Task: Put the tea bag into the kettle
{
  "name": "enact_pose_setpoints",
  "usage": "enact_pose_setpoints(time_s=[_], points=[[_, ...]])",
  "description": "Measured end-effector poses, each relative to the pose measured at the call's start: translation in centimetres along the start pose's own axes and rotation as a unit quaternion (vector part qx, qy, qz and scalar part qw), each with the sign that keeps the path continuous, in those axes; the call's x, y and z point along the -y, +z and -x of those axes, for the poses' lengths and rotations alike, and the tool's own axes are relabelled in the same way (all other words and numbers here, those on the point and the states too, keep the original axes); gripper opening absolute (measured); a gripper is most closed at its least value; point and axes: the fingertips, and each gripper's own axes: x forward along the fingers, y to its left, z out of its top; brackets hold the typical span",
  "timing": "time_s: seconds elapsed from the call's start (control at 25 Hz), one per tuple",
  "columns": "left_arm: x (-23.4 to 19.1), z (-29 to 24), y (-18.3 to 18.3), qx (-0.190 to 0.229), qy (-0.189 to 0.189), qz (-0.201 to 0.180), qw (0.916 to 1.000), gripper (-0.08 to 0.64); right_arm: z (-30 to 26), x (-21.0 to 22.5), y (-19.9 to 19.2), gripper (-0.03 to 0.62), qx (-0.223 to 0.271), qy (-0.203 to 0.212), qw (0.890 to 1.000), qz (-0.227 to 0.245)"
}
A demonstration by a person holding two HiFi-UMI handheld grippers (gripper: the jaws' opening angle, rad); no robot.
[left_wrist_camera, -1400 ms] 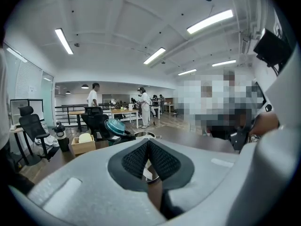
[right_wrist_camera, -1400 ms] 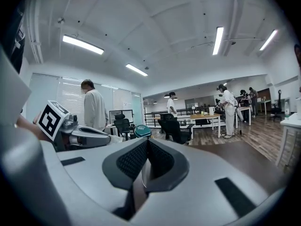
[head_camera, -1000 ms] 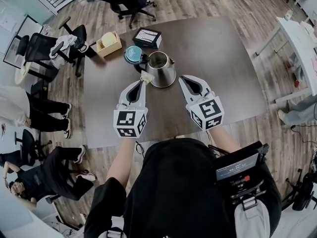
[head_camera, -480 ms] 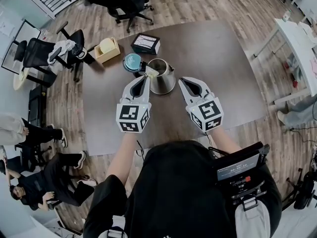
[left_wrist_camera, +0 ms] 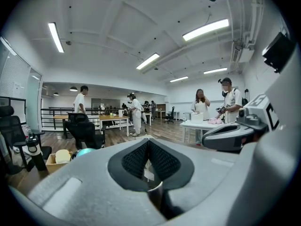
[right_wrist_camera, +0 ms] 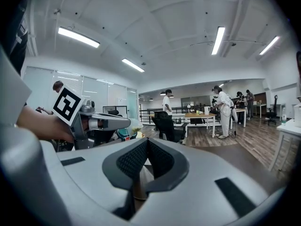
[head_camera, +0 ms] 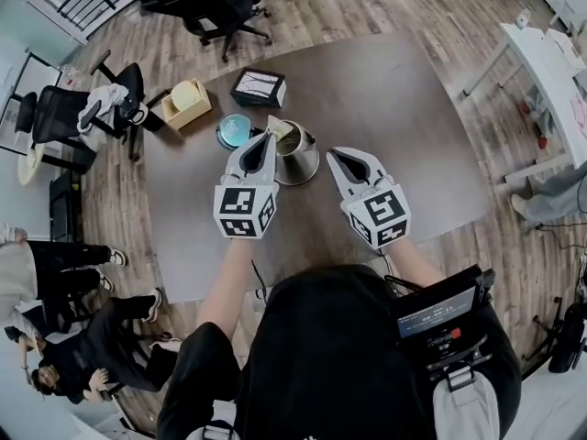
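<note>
Two grippers are out over the dark table [head_camera: 404, 108], one in each of my hands. My left gripper [head_camera: 268, 134] has its jaws pressed together on the tea bag [head_camera: 279, 125], a pale little packet that sticks out past the tips. The bag sits at the left rim of the open top of the steel kettle [head_camera: 299, 159]. I cannot tell whether it touches the metal. My right gripper [head_camera: 333, 152] is just to the right of the kettle and apart from it, with its jaws closed and nothing between them. The teal lid [head_camera: 233, 131] lies flat on the table just left of the kettle, close beside my left gripper. Farther back stand a small wooden box [head_camera: 186, 102] and a black box [head_camera: 258, 87].
</note>
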Motion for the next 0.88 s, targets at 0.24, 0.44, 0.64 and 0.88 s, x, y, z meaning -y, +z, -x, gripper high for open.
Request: enact_pose_setpoints(time_s=[0.24,0.44,0.64,0.88], points=[[-0.8,-2.0,-1.7,-0.015,-0.001,0.01,0.9998,0.006,-0.9,0.9,-1.1,0.008,-0.016,-0.002,1.0,-0.01],[-1.5,-3.1,-3.3,-0.034,-0.002,0.015,0.9993,0.006,-1.8,1.3,-1.6,0.009,-0.025,-0.003,1.0,-0.018],[-1.5,-3.6,-4.8,-0.053,-0.005,0.007,0.9986,0.006,-1.9,1.2,-2.1,0.008,-0.032,-0.002,0.999,-0.021],[-1.5,-3.9,-6.8,-0.084,-0.008,0.002,0.9964,0.006,-1.9,1.1,-2.8,0.009,-0.039,-0.002,0.999,-0.029]])
